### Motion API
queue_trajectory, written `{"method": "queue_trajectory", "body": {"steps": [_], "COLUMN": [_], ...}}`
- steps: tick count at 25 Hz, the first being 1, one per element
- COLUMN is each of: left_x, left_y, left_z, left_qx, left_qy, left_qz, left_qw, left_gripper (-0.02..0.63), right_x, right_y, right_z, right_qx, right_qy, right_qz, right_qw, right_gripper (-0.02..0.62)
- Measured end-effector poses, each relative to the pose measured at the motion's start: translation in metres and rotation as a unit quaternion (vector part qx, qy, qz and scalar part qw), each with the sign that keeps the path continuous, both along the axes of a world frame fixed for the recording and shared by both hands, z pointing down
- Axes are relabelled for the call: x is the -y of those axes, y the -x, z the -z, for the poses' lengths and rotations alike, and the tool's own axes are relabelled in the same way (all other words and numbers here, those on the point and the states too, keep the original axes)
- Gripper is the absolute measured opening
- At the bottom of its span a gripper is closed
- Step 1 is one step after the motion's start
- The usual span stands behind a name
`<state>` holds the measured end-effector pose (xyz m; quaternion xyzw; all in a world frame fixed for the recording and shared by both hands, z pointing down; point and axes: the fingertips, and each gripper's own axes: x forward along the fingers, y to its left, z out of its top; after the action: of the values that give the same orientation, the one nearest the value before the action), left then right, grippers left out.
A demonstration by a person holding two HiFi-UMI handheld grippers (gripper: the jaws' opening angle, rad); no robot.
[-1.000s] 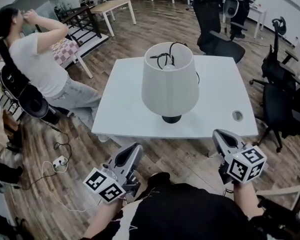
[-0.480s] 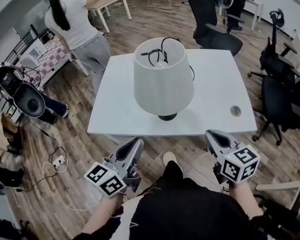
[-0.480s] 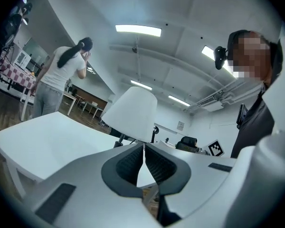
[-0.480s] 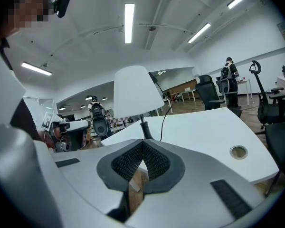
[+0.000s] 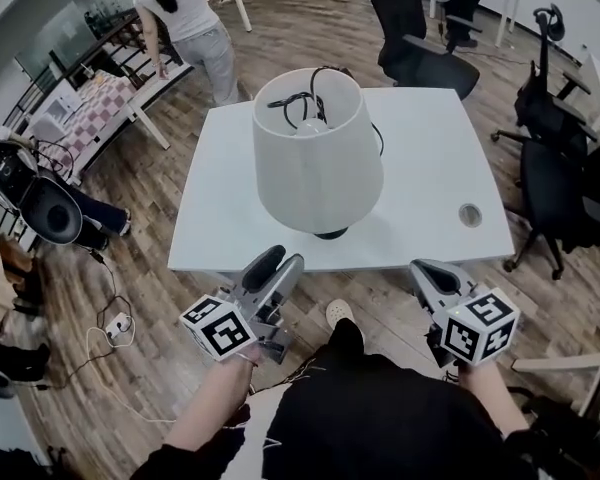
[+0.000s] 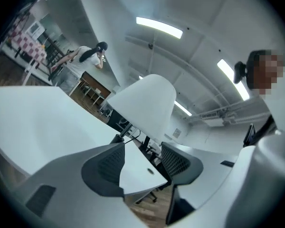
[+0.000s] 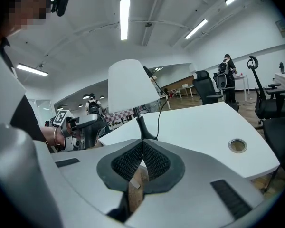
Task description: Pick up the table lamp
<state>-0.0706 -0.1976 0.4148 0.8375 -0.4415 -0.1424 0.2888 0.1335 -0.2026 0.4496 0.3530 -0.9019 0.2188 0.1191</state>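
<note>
Two grippers at the table's (image 5: 430,168) near side: left gripper (image 5: 277,261), jaws just spread wide, empty; right gripper (image 5: 427,268), jaws together; table lamp (image 5: 315,158) may topple if its shade is bumped.

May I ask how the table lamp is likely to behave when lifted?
The table lamp looks top-heavy: a wide shade over a small dark base, so it may tip. The thin stem probably offers the firmest hold. Its cord, bundled in the shade, might shift.

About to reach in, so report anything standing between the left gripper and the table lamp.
Nothing visible does. The left gripper, its jaws just opening on nothing, hovers off the table edge; only bare tabletop lies before the table lamp.
</note>
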Motion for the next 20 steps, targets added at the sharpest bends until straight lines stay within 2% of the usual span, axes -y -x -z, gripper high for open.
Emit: {"method": "queue_trajectory", "body": {"steps": [2,3,5,7,9,13,15,17,20], "left_x": [0.013,0.019,0.027,0.033,0.037,0.043,0.045,0.047,0.049], "left_y": [0.004,0.007,0.012,0.015,0.012,0.003,0.003,0.004,0.002], "left_z": [0.0,0.002,0.011,0.021,0.027,0.034,0.035,0.033,0.033], "left_qx": [-0.08,-0.124,-0.205,-0.259,-0.28,-0.258,-0.274,-0.29,-0.308], "left_qy": [0.006,0.005,-0.009,-0.027,-0.035,-0.043,-0.043,-0.043,-0.046], "left_qz": [-0.001,-0.001,-0.007,-0.018,-0.026,-0.034,-0.035,-0.031,-0.033], "left_qw": [0.9968,0.9923,0.9787,0.9654,0.959,0.9647,0.9601,0.9556,0.9497], "left_gripper": [0.236,0.236,0.236,0.236,0.228,0.195,0.175,0.127,0.127], "right_x": [0.004,0.006,0.009,0.011,0.012,0.016,0.019,0.02,0.021], "right_y": [-0.003,-0.004,-0.004,-0.003,-0.004,-0.004,-0.004,-0.003,-0.006], "right_z": [-0.003,-0.004,-0.005,-0.007,-0.009,-0.007,-0.007,-0.007,-0.013], "right_qx": [-0.002,-0.003,-0.006,-0.009,-0.012,-0.001,0.015,0.017,0.008], "right_qy": [0.0,0.0,0.0,0.002,0.006,0.016,0.023,0.025,0.026], "right_qz": [0.0,-0.001,-0.006,-0.008,-0.01,-0.015,-0.019,-0.021,-0.017], "right_qw": [1.0,1.0,1.0,1.0,1.0,1.0,0.999,0.999,0.999], "right_gripper": [0.015,0.015,0.015,0.015,0.015,0.015,0.015,0.015,0.015]}}
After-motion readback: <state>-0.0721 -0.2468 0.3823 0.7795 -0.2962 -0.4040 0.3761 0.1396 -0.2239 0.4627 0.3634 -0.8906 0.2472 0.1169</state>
